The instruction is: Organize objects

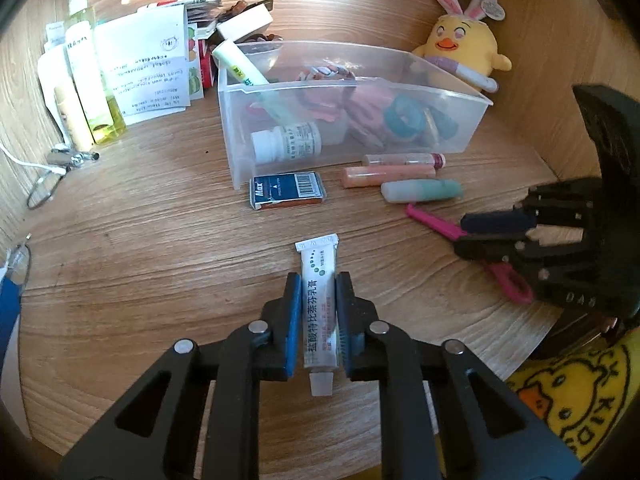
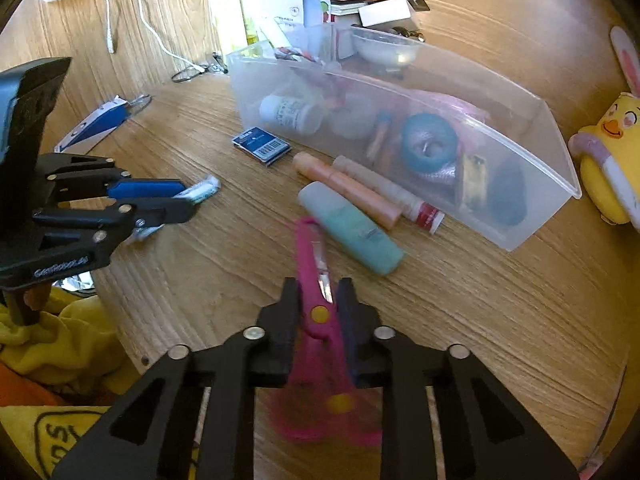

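Note:
A white ointment tube (image 1: 317, 264) sits lengthwise between the blue pads of my left gripper (image 1: 318, 284), which is shut on it just above the wooden table. Its cap points back toward the camera. In the right wrist view the left gripper (image 2: 188, 198) holds the same tube (image 2: 205, 189) at the left. My right gripper (image 2: 318, 286) is shut on pink scissors (image 2: 316, 332) near their yellow pivot, blades pointing away. The left wrist view shows the right gripper (image 1: 460, 236) with the scissors (image 1: 428, 220) at the right. A clear plastic bin (image 1: 360, 82) with several small items stands beyond.
In front of the bin lie a blue staple box (image 1: 286, 190) and three tubes, the teal one (image 1: 420, 191) nearest. A yellow plush chick (image 1: 466, 46) sits at the back right. Bottles and papers (image 1: 140, 68) crowd the back left, near keys (image 1: 60, 160).

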`<state>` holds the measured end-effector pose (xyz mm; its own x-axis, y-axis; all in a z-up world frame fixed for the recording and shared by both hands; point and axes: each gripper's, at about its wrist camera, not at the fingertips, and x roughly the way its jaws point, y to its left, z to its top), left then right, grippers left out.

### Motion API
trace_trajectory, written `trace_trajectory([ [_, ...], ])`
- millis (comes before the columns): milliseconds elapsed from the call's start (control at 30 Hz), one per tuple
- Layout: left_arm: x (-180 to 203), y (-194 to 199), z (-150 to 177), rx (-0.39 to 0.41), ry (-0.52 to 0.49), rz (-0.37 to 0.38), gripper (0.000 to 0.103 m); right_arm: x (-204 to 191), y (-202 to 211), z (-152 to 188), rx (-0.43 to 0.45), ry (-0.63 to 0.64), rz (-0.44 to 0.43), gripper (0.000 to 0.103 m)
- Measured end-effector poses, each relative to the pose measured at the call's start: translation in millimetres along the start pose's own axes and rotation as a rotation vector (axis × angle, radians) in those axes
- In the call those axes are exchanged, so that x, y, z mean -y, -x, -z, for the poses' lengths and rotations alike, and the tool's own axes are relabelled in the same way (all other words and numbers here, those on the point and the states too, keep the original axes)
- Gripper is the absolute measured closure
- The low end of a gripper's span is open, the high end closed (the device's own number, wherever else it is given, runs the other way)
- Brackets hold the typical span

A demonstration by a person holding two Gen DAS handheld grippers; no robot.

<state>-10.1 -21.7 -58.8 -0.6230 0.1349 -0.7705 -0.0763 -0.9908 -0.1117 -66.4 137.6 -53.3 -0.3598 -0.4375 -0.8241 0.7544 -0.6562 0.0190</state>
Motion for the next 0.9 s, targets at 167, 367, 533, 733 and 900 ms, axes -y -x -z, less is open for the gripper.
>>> trace_trajectory([
  [167,2.2,4.4,-7.9,0.031,0.022,0.017,0.087,1.5,0.9,-2.5,0.048,-0.051,-0.013,0.086],
  [367,9.1,20.4,-22.2,0.099,0.024,0.033,0.087,3.8,22.0,-12.0,0.154,-0.086,-0.02,0.087],
  [533,16.0,33.1,-42.2,0.165,0.019,0.059,0.089,9.6,42.0,-20.4,0.236,-0.129,-0.006,0.087],
  [733,21.4,42.3,-65.4,0.227,0.012,0.087,0.093,24.3,63.2,-29.7,0.319,-0.178,0.02,0.09],
  [900,20.9,48.6,-81.1,0.269,0.018,0.106,0.094,36.2,80.3,-38.2,0.379,-0.209,0.031,0.096],
])
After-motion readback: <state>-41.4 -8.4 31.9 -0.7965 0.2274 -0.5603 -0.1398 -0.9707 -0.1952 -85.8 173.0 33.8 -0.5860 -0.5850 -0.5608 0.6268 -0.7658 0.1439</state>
